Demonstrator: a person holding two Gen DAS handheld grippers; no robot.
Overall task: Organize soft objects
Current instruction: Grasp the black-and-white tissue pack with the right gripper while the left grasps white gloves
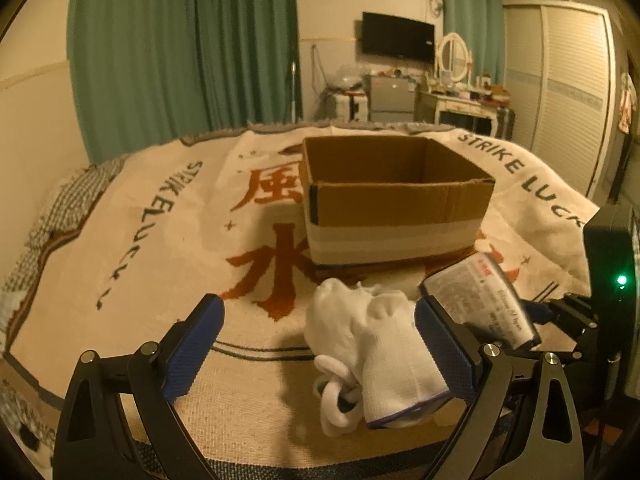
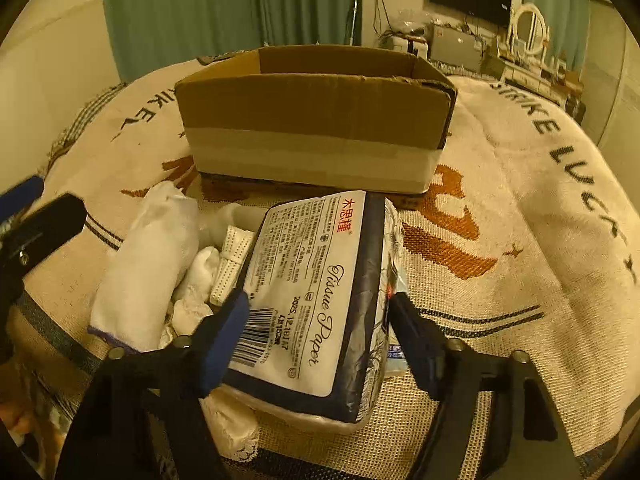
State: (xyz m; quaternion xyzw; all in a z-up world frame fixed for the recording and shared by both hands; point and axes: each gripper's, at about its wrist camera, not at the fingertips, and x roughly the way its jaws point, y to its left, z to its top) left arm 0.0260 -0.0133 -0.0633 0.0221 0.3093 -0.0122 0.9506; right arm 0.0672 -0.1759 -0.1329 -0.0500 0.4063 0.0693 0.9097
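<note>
Your right gripper (image 2: 318, 320) sits with its 2 blue pads on either side of the tissue pack (image 2: 316, 300); the left pad presses against the barcode edge and the right pad looks to be at the far side, so it appears closed on the pack, though I can't tell how firm the hold is. Your left gripper (image 1: 316, 340) is spread wide, holding nothing, with the rolled white towel (image 1: 380, 352) lying between its fingers but nearer the right one.

Judging from this, the plastic wrap is the main risk: it is slick and the pack is soft, so a light squeeze may let it slide or sag out as you lift. The pack also rests partly on small white cloths (image 2: 200, 276) beside it, so a low drag could pull them along. The 2 grippers work close together here; in the left wrist view the right one's body fills the right edge, and lifting both at once could make them collide.

Just beyond the pile stands the open cardboard box (image 2: 316, 108), its near wall upright and close to the pack's far end. You need to clear that rim before moving forward, or the pack will catch and tip the box. All of this rests on the printed blanket (image 2: 520, 220), which lies open and unobstructed to the right of the box, with more free room to the left.
</note>
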